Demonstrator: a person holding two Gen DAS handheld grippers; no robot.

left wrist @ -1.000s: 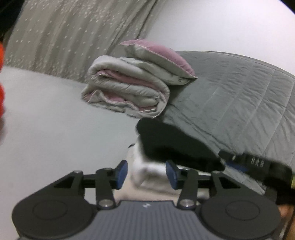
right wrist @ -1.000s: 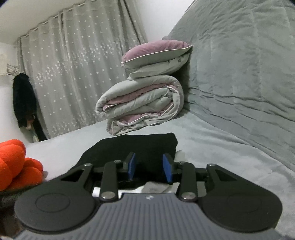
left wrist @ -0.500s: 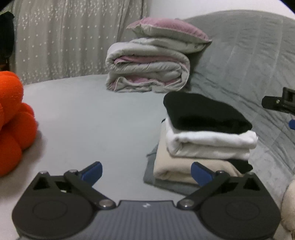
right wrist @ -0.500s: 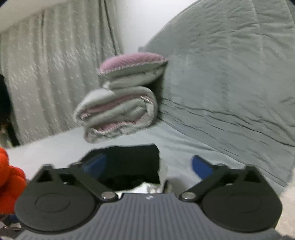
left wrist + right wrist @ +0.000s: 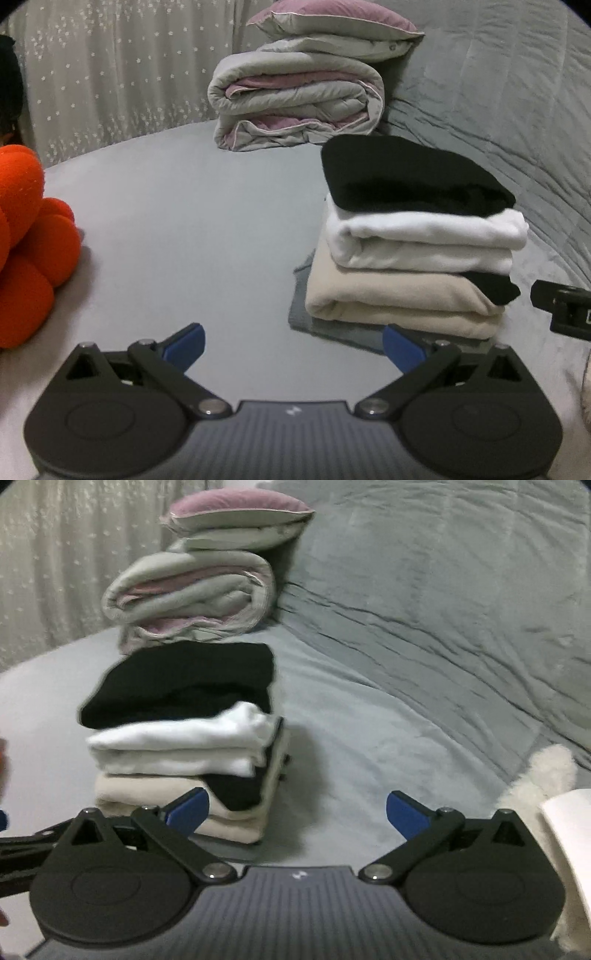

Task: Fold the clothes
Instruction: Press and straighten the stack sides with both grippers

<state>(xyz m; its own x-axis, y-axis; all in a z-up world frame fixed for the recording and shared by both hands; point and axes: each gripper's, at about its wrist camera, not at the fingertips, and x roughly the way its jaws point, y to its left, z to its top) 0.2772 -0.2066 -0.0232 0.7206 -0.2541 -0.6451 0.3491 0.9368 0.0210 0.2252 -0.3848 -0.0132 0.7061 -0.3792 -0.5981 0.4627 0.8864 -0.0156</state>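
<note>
Both grippers released, stack of folded clothes ahead on the bed

My left gripper [image 5: 293, 349] and right gripper [image 5: 297, 812] have just been opening and stand fully spread, nothing between the jaws. The stack [image 5: 413, 240] lies ahead-right of my left gripper, ahead-left of my right, black garment [image 5: 184, 683] on top, long axis crosswise. Both grippers point down-forward, roughly equally near
</note>
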